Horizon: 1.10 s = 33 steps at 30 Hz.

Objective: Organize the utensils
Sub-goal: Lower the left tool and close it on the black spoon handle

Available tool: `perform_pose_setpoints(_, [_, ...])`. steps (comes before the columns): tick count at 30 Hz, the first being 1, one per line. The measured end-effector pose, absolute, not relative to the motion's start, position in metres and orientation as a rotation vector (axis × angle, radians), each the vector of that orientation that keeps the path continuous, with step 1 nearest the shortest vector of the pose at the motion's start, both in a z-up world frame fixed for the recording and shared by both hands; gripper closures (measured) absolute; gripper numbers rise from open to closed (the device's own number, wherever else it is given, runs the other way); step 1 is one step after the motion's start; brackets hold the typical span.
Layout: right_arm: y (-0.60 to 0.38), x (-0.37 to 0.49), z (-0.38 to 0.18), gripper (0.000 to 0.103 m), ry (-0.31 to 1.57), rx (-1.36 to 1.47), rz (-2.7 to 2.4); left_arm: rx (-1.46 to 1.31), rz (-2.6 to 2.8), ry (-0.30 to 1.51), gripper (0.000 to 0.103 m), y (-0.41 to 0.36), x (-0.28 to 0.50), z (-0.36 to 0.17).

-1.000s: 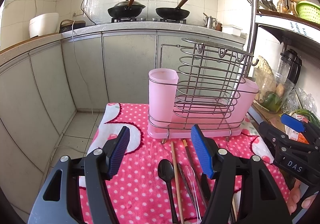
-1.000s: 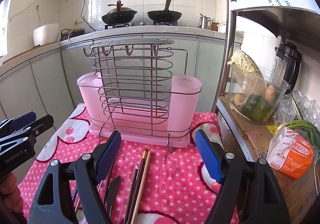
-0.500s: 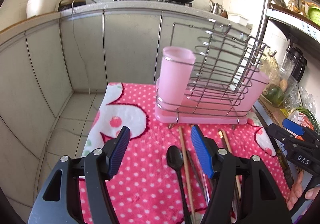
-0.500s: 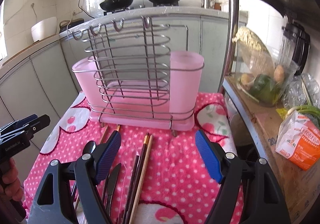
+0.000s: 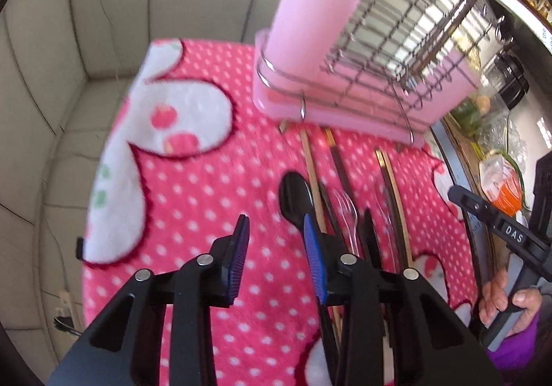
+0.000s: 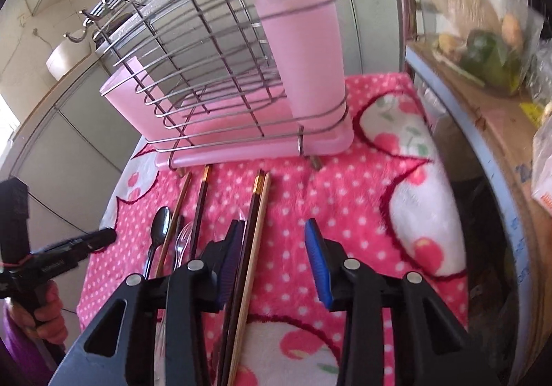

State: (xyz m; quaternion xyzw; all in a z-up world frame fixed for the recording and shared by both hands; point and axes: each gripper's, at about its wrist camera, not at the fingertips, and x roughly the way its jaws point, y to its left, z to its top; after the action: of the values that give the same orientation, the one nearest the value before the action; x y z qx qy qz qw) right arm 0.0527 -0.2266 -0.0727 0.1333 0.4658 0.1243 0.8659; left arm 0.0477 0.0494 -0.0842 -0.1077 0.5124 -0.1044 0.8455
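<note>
Utensils lie in a row on a pink polka-dot cloth (image 5: 207, 185): a black spoon (image 5: 293, 199), wooden and dark chopsticks (image 5: 308, 161), a clear plastic fork (image 5: 346, 210) and a dark knife (image 5: 371, 234). Behind them stands a wire rack with pink cups (image 5: 310, 23); the rack also shows in the right wrist view (image 6: 224, 75). My left gripper (image 5: 276, 248) is open and empty, low over the cloth just left of the spoon. My right gripper (image 6: 276, 254) is open and empty, with a pair of chopsticks (image 6: 255, 220) by its left finger.
Grey kitchen cabinets (image 5: 103, 6) stand behind the table. A shelf at the right holds a bag of vegetables (image 6: 490, 51) and a packet (image 5: 500, 185). The cloth's left edge (image 5: 93, 213) drops to the floor. Each gripper shows in the other's view.
Both grippers have tilted down and moved lower and closer to the utensils on the cloth. Both stay open and empty. The views are blurred by the motion.
</note>
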Motion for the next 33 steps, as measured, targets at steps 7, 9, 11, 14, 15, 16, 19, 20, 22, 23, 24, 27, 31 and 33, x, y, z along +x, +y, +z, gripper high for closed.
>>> perform_pose_setpoints(7, [-0.229,0.058,-0.087,0.071,1.052,0.374,0.321,-0.207,-0.268,1.184,0.077,0.023,0.052,-0.109])
perform_pose_setpoints(9, [-0.228,0.060,-0.091,0.072,1.073,0.393,0.336,-0.198,-0.271,1.208,0.086,0.019,0.056,-0.117])
perform_pose_setpoints(11, [-0.227,0.062,-0.096,0.072,1.095,0.413,0.358,-0.196,-0.276,1.209,0.093,0.017,0.056,-0.118])
perform_pose_setpoints(14, [-0.222,0.067,-0.104,0.077,1.134,0.436,0.380,-0.208,-0.276,1.209,0.095,0.021,0.057,-0.116])
perform_pose_setpoints(15, [-0.221,0.069,-0.108,0.080,1.146,0.441,0.383,-0.207,-0.273,1.204,0.096,0.021,0.057,-0.115])
perform_pose_setpoints(16, [-0.219,0.071,-0.111,0.083,1.159,0.445,0.384,-0.207,-0.267,1.198,0.096,0.024,0.057,-0.113])
perform_pose_setpoints(19, [-0.215,0.076,-0.119,0.085,1.193,0.457,0.385,-0.219,-0.251,1.183,0.096,0.034,0.054,-0.106])
perform_pose_setpoints(20, [-0.214,0.078,-0.122,0.085,1.203,0.458,0.384,-0.215,-0.241,1.180,0.096,0.037,0.053,-0.104])
perform_pose_setpoints(22, [-0.210,0.082,-0.128,0.085,1.226,0.460,0.381,-0.214,-0.234,1.184,0.096,0.040,0.053,-0.103])
perform_pose_setpoints(23, [-0.207,0.083,-0.130,0.085,1.232,0.458,0.381,-0.215,-0.234,1.191,0.096,0.040,0.054,-0.104])
perform_pose_setpoints(24, [-0.206,0.083,-0.132,0.087,1.229,0.463,0.385,-0.213,-0.237,1.198,0.096,0.038,0.055,-0.106])
perform_pose_setpoints(27, [-0.206,0.083,-0.126,0.096,1.225,0.426,0.360,-0.202,-0.247,1.225,0.096,0.034,0.058,-0.109])
perform_pose_setpoints(31, [-0.218,0.081,-0.121,0.096,1.245,0.412,0.332,-0.168,-0.263,1.242,0.095,0.025,0.064,-0.109])
perform_pose_setpoints(33, [-0.222,0.082,-0.120,0.096,1.261,0.415,0.329,-0.154,-0.267,1.266,0.094,0.022,0.069,-0.110])
